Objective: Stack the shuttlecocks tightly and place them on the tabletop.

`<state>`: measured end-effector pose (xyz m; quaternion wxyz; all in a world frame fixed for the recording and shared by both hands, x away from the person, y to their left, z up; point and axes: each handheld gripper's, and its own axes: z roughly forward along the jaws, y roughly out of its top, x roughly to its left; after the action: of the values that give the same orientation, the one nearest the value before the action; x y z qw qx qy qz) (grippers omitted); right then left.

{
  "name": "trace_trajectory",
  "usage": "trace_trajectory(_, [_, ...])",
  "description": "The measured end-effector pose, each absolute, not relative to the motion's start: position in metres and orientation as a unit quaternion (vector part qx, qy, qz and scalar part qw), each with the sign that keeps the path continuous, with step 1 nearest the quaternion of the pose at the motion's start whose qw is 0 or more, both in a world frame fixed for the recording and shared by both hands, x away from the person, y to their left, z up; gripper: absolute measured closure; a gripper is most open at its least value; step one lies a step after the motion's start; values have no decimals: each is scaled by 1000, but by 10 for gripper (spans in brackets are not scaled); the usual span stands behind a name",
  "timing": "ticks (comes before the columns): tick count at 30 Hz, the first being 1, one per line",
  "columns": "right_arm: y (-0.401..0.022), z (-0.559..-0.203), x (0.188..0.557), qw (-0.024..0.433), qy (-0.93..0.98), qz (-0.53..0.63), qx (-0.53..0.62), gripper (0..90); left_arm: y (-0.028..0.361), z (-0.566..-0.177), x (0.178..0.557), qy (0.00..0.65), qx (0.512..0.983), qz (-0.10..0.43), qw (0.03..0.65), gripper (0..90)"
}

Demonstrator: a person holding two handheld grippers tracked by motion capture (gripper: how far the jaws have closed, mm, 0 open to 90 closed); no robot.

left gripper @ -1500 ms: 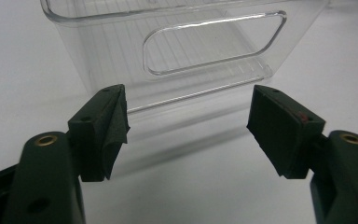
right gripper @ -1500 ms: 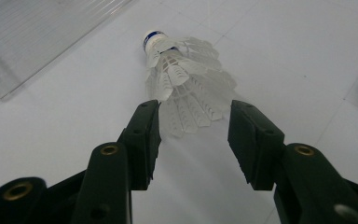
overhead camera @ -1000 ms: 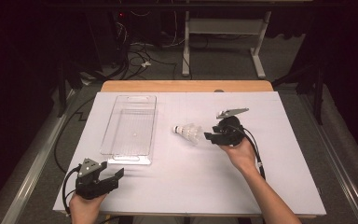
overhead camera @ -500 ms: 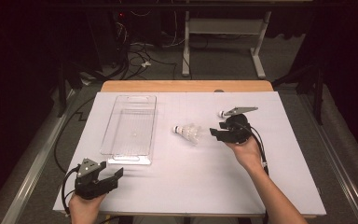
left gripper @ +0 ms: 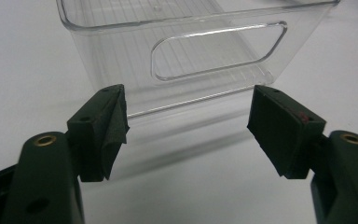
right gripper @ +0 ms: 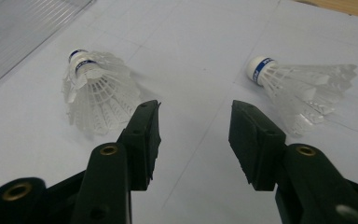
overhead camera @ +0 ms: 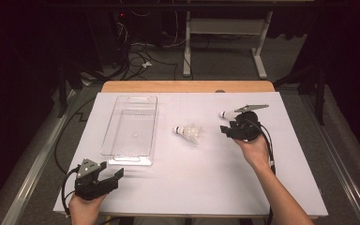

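- High view showed the left gripper (overhead camera: 115,176) low on the white table (overhead camera: 206,187), its jaws wide apart with nothing in them.
- Just ahead of it lay the clear plastic tray (overhead camera: 130,129).
- The right gripper (overhead camera: 225,130) was open too, and held nothing.
- One shuttlecock (overhead camera: 190,133) lay near it, on its left-jaw side.
- Right gripper view showed another shuttlecock (right gripper: 303,91) just past its right jaw, not touching.
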<state>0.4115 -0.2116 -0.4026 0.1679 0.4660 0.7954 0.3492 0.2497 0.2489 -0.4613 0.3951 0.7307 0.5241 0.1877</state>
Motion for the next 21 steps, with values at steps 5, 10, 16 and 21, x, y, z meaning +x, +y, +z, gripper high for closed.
trace_trajectory(5, [-218,-401,414,175,788,346,478,557,250,-461,250,524,730,188,396,293])
trace_trajectory(10, [-223,-400,419,180,783,343,488,572,249,-462,250,525,730,187,395,293])
trace_trajectory(16, [-225,-400,425,179,780,336,497,582,250,-461,250,525,730,188,395,293])
trace_trajectory(21, [-230,-399,431,176,775,332,508,615,251,-461,249,526,729,189,396,293])
